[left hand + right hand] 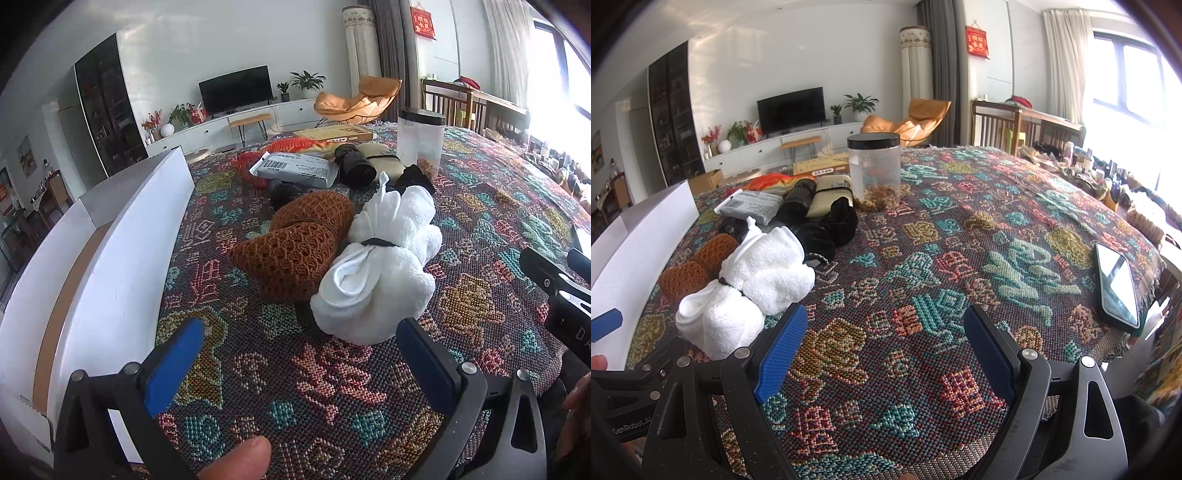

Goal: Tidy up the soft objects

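A white towel bundle (384, 258) tied with a black band lies on the patterned cloth, with a brown knitted bundle (299, 243) touching its left side. Behind them sit a rolled black cloth (354, 162), a beige roll (380, 157) and a black fuzzy item (834, 225). My left gripper (295, 362) is open just in front of the white towel (753, 284), nothing between its blue pads. My right gripper (882, 350) is open over bare cloth, to the right of the towel. The brown bundle (698, 266) lies left of it.
A white box (122, 240) with raised flaps stands at the left. A clear jar (875, 173) with a black lid, a grey packet (295, 170) and an orange fish-shaped item (295, 146) sit at the back. A phone (1117, 284) lies near the right edge.
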`<state>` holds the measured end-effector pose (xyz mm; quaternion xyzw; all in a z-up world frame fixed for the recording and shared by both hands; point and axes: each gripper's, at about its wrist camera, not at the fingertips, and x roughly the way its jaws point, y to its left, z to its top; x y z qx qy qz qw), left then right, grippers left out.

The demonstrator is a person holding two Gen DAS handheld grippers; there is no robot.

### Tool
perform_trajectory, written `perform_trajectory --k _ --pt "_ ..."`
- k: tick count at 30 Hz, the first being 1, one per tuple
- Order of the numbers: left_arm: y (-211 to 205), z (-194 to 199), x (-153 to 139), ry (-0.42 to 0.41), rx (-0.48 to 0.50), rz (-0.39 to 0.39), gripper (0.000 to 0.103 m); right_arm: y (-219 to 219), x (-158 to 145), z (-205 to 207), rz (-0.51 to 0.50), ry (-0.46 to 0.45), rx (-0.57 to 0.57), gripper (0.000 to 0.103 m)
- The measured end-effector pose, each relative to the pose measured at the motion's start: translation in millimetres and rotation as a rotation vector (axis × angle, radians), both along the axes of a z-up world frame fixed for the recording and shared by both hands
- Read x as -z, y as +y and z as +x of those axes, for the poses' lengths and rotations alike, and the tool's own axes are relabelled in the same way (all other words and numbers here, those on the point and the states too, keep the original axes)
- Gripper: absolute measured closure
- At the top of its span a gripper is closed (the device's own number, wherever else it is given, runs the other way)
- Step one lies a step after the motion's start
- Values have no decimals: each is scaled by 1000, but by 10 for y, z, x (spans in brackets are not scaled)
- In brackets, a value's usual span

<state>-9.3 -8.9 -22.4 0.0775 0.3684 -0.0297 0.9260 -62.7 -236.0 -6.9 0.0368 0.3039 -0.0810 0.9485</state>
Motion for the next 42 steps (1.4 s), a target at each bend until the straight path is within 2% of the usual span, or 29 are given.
perform_trajectory --k 42 --pt "0 8 112 33 2 18 0 -22 14 13 6 4 0 14"
